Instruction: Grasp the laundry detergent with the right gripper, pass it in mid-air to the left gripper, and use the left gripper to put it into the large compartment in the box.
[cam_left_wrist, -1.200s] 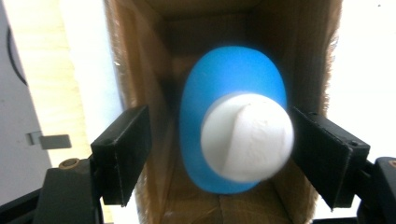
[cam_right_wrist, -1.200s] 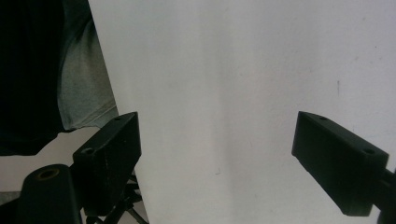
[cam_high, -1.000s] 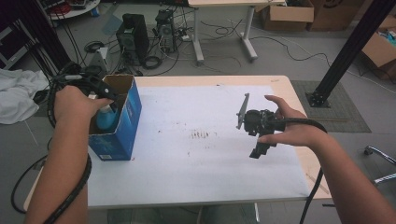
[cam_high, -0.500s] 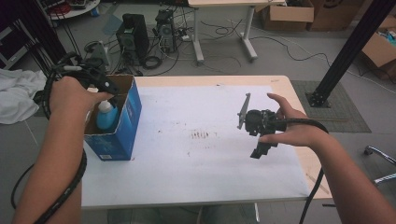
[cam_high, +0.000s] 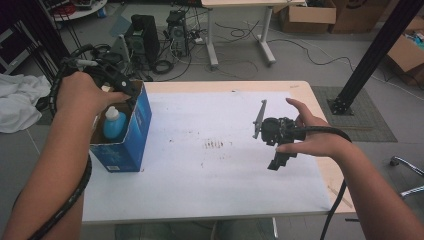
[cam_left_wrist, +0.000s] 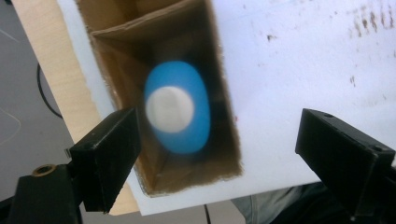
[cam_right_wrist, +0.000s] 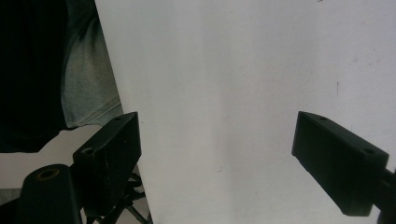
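Blue bottle (cam_left_wrist: 177, 112): white cap, blurred in the left gripper view; stands upright inside the box (cam_high: 131, 145), lower body hidden by the cardboard wall.
Left gripper (cam_left_wrist: 219, 154): above the box, jaws just opening, wide apart, nothing between the pads.
Right gripper (cam_right_wrist: 217, 158): open, empty, over white table sheet (cam_high: 215, 170).

The left gripper (cam_left_wrist: 217, 144) has lifted clear of the blue bottle (cam_left_wrist: 177, 114). Its jaws have just been opening, and the bottle now stands in the box (cam_left_wrist: 224, 121) beneath them, untouched.
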